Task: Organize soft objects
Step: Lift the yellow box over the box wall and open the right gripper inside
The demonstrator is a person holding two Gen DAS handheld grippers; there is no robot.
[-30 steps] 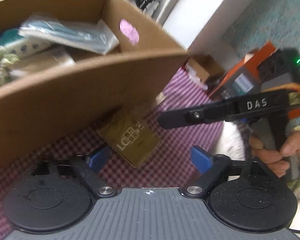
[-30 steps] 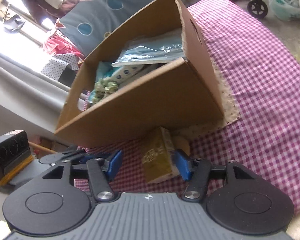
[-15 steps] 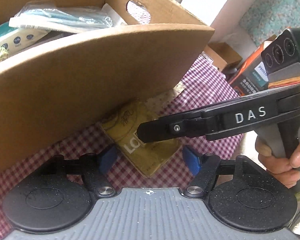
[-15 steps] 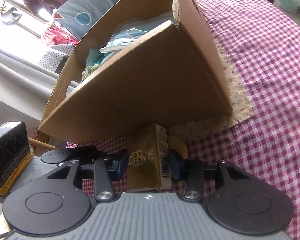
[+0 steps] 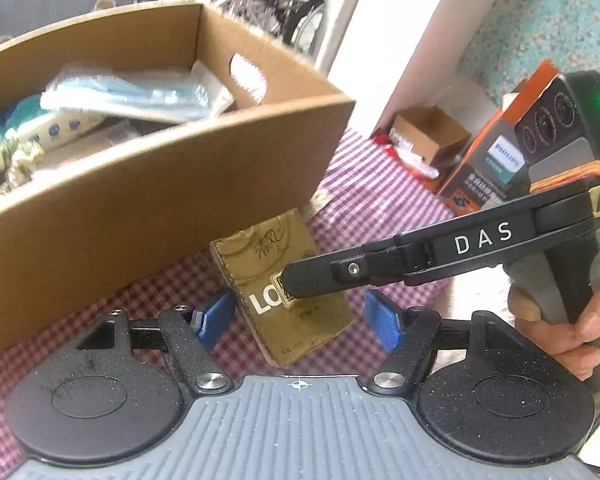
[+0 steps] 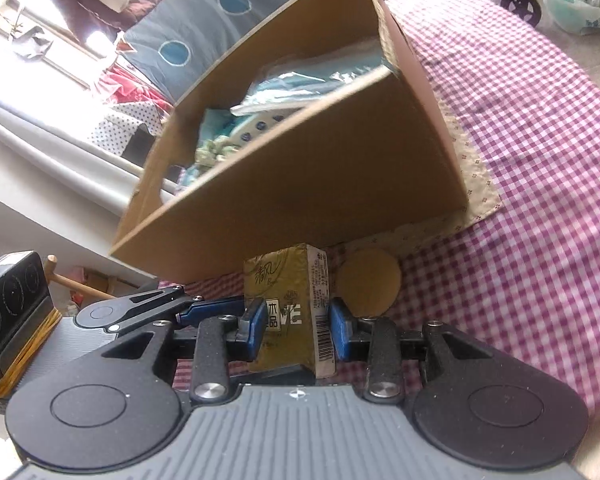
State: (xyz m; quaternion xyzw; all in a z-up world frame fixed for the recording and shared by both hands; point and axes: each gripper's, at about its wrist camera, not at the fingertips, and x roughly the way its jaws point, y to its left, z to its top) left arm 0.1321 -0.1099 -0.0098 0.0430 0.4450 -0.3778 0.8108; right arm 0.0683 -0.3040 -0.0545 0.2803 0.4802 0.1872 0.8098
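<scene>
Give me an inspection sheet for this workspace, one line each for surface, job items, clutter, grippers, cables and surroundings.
Surface: purple checked tablecloth; a floral mat lies under the box corner.
Job's things: olive tissue pack in front of the cardboard box; the box holds a blue plastic packet and other soft goods.
Clutter: round tan pad beside the pack.
Grippers: right gripper closing, its pads against the pack's sides; left gripper open, holding nothing, with the pack lying beyond it.
Cables: nothing seen.
Surroundings: orange product box, small carton, patterned cushion, wheeled frames behind.
</scene>
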